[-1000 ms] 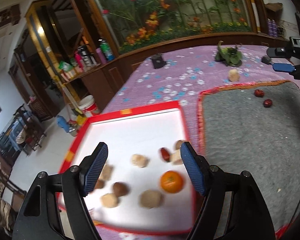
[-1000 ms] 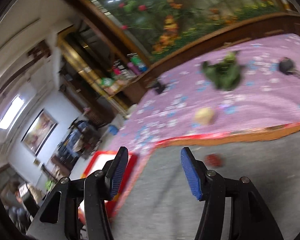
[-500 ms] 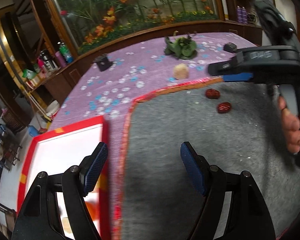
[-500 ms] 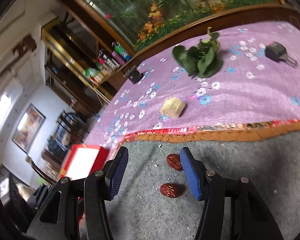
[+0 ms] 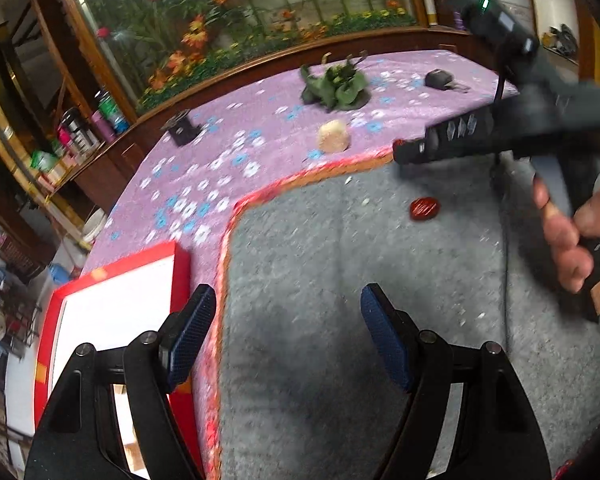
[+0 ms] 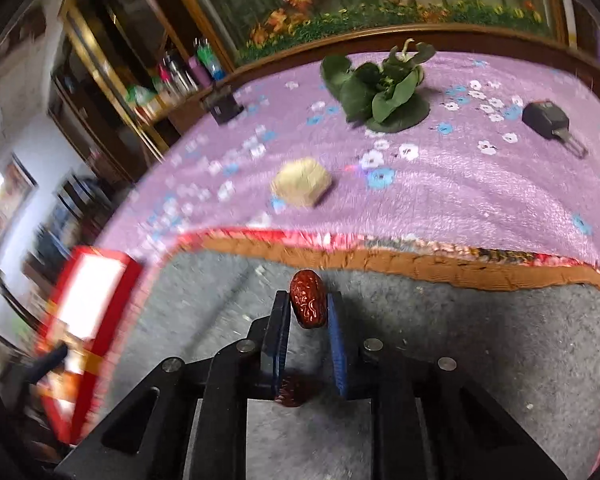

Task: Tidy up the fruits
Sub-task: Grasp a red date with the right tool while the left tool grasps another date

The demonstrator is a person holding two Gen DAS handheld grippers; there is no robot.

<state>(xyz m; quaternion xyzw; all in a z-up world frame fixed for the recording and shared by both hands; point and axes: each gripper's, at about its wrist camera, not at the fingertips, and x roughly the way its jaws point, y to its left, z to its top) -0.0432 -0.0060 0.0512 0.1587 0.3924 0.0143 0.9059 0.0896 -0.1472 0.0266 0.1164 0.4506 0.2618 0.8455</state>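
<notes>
tabletop (image 6: 480,196): purple flowered cloth | on it: grey mat (image 5: 340,280) with red-orange border, red-rimmed white tray (image 5: 112,300) left of mat, beige chunk (image 6: 302,182), leafy greens (image 6: 380,92), two small black objects | on mat: red date (image 5: 425,209)

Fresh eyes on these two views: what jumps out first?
The right claw is clamped on a red date, held above the grey mat. A second red date lies on that mat. The left claw is open over the mat, beside the red-rimmed white tray.
</notes>
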